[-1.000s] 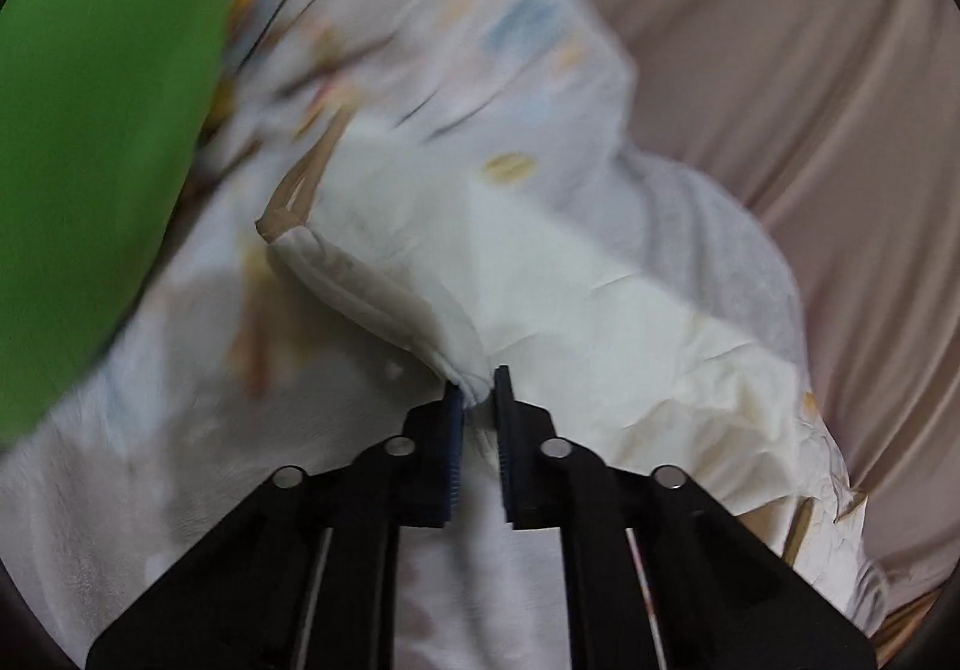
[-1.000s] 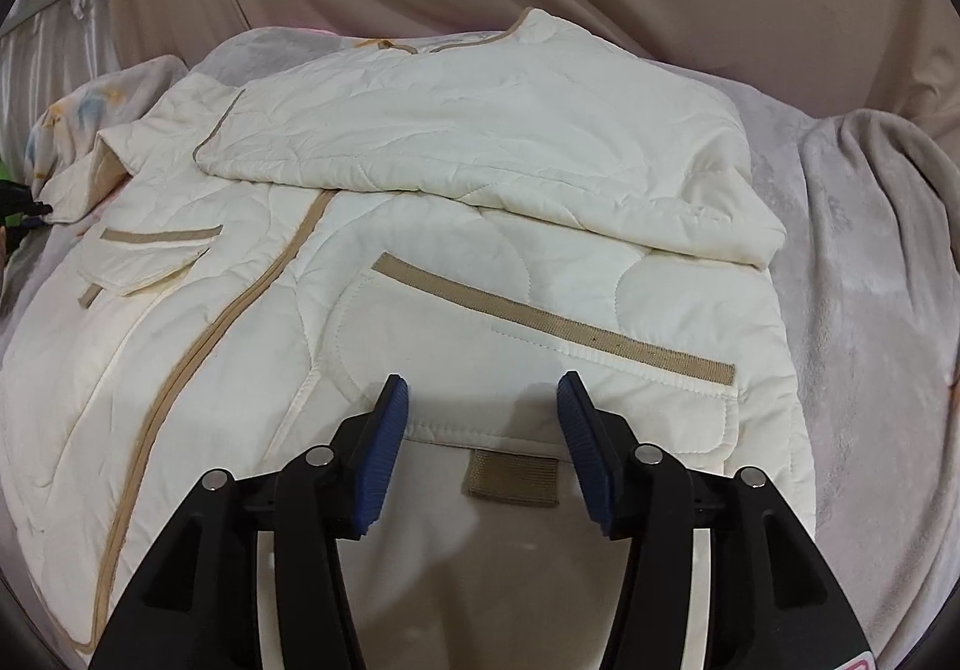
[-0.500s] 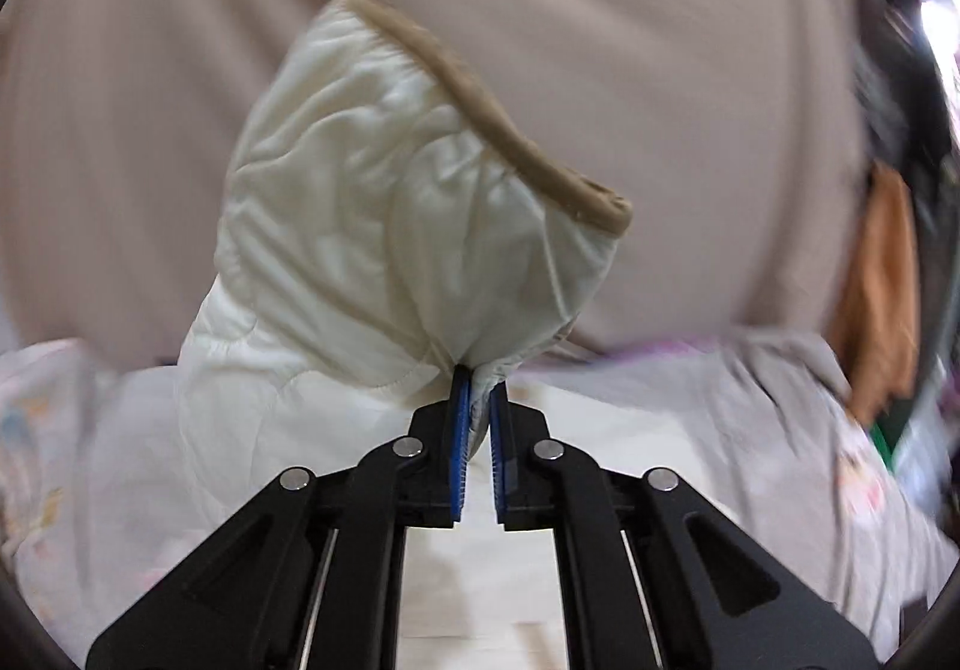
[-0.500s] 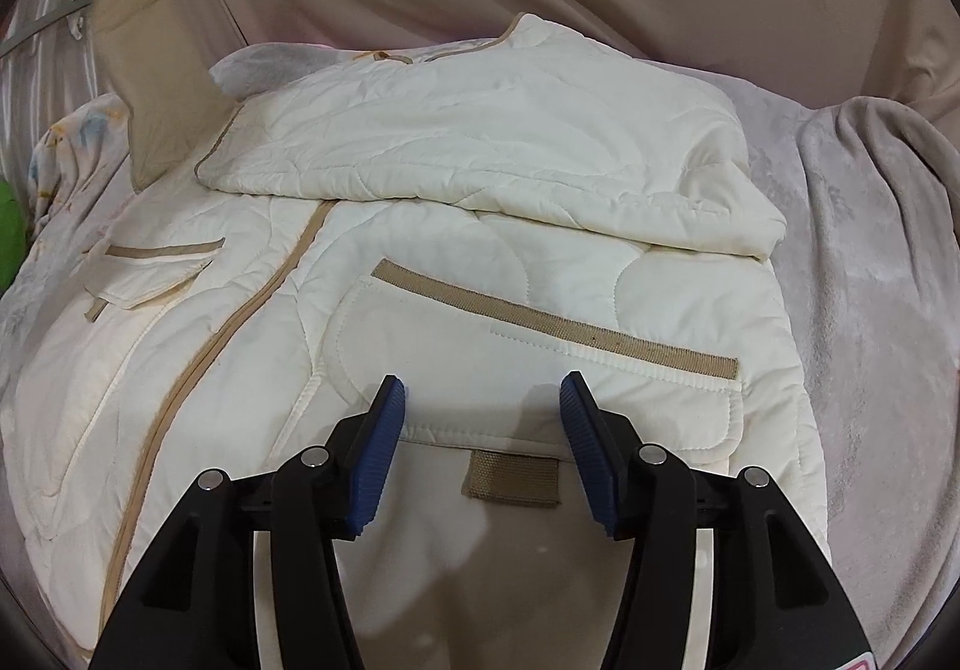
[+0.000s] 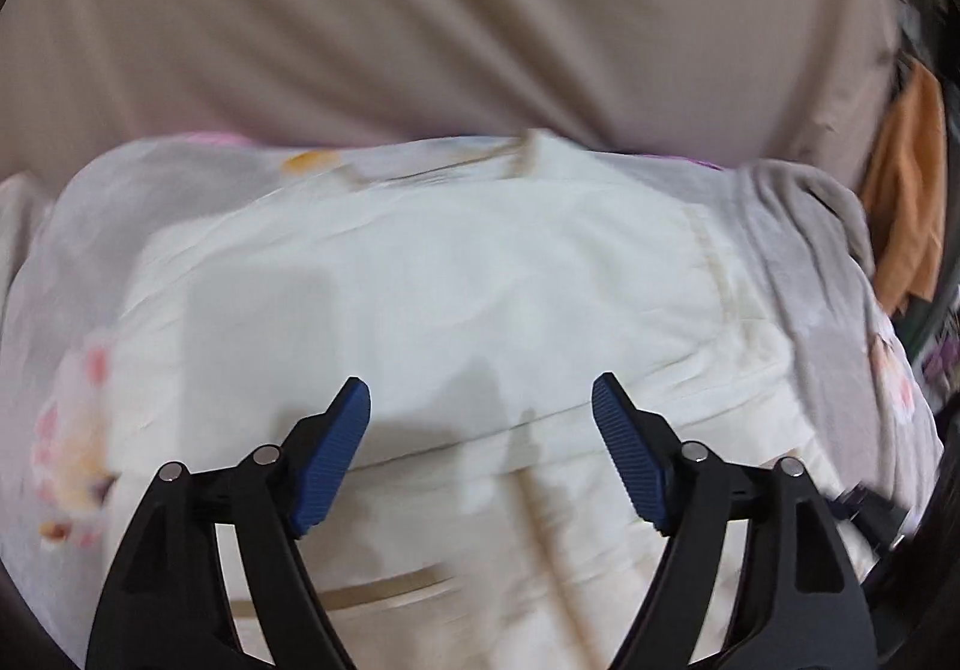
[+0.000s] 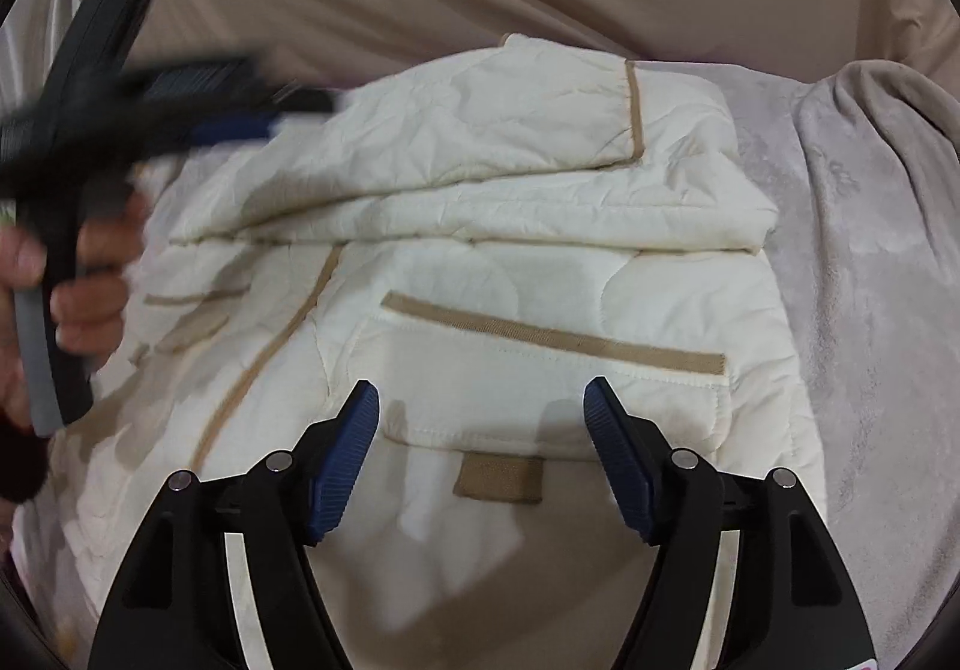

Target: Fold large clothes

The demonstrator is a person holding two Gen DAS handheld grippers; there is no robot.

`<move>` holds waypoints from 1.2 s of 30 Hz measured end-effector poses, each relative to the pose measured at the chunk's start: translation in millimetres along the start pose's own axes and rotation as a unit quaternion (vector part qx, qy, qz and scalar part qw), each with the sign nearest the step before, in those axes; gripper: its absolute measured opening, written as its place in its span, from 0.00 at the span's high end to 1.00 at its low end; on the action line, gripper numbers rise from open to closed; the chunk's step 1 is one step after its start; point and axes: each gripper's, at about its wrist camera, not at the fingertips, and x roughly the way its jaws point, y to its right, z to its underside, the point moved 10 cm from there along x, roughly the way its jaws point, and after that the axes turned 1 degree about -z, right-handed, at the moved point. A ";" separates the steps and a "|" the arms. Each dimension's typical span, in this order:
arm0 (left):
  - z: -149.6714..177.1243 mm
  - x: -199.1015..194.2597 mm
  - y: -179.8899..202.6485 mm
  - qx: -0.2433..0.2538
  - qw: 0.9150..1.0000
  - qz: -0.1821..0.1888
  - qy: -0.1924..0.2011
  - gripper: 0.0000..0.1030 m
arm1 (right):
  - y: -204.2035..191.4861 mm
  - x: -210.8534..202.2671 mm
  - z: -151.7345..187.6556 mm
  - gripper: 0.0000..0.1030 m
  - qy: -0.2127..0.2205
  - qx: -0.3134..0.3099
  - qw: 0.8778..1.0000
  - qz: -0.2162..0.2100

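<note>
Cream quilted jacket (image 6: 480, 274) lay ahead, hem nearest my right gripper (image 6: 482, 454) | both sleeves folded across | left gripper (image 5: 481, 451) just opened, both wide, empty.

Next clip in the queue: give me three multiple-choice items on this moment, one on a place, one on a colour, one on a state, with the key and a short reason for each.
1. Where does the tan tab lie in the right wrist view?
A. Between the right tongs' fingers
B. On the folded sleeve
C. On the grey blanket

2. What colour is the jacket's trim?
A. Green
B. Tan
C. Black

3. How do the left tongs stand?
A. Shut on a sleeve
B. Shut on nothing
C. Open, holding nothing

Key:
1 A: it sits below the pocket, between the right tongs.
2 B: tan bands edge the cream jacket.
3 C: the left tongs have just been opening, with the jacket lying flat beyond them.
</note>
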 end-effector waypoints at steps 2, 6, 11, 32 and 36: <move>10.9 -10.0 -53.2 -0.024 0.999 -0.031 -0.019 0.27 | 8.8 -7.3 -20.3 0.33 0.012 0.008 1.000 0.002; 33.3 -11.4 -140.6 -0.107 0.991 -0.071 -0.040 0.27 | 30.3 -1.5 -62.4 0.32 0.025 0.040 0.999 0.008; 34.1 -12.2 -187.9 -0.213 0.976 -0.026 -0.032 0.27 | 59.4 41.1 -104.8 0.31 0.021 0.099 0.995 0.008; 35.0 20.9 -193.8 -0.156 0.982 -0.087 -0.067 0.51 | 77.0 88.2 -71.9 0.86 -0.050 0.078 0.994 0.052; 46.5 -18.7 -186.3 -0.186 0.980 -0.023 -0.075 0.28 | 64.9 20.1 -80.8 0.37 0.002 0.081 0.996 0.040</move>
